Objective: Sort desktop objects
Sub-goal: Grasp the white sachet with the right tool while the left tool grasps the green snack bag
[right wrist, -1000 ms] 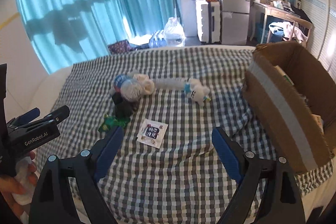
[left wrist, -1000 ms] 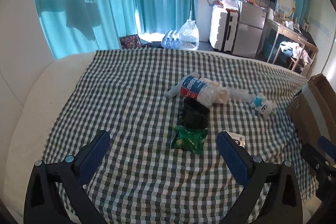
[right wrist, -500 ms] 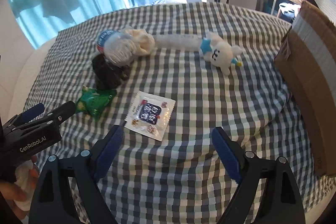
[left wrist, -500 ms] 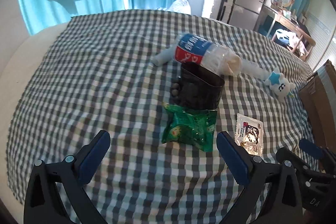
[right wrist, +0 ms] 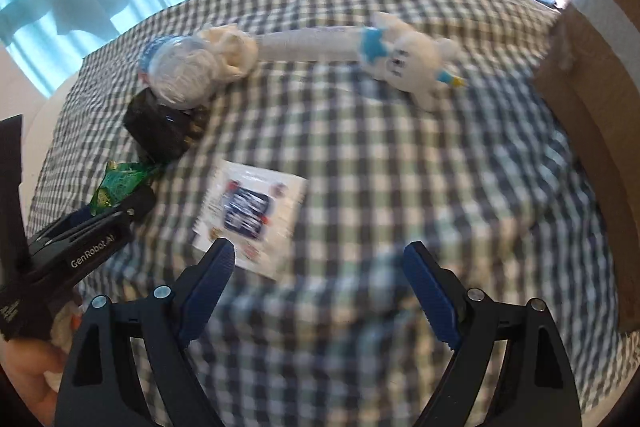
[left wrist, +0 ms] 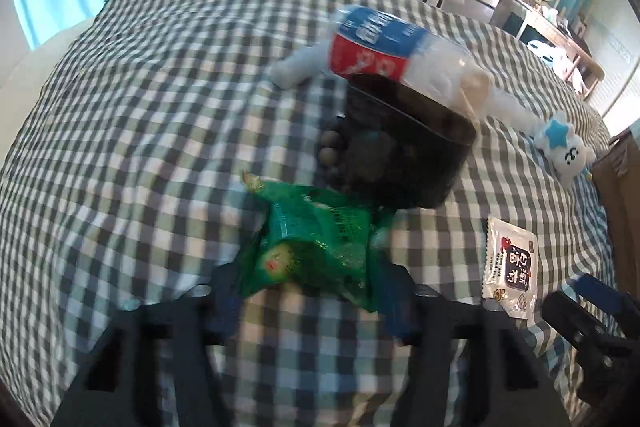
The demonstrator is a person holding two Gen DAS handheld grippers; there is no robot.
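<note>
Left hand-held gripper point(left wrist: 310, 279) has its fingers closed against both sides of the green snack bag point(left wrist: 316, 243) on the checked bedspread point(left wrist: 140, 131); right hand-held gripper point(right wrist: 320, 283) hangs released, just short of the white sachet point(right wrist: 250, 211). Beyond: black tub point(left wrist: 404, 151), bottle point(left wrist: 384, 47), plush toy point(right wrist: 412, 61), cardboard box point(right wrist: 600, 115) on the right.

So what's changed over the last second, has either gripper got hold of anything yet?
The left gripper has come in low from well back and narrowed its fingers around the green snack packet; blur hides whether they grip it yet. The right gripper has advanced to the white sachet, open, holding nothing. The bottle, black container, plush toy and cardboard box stayed put.
</note>
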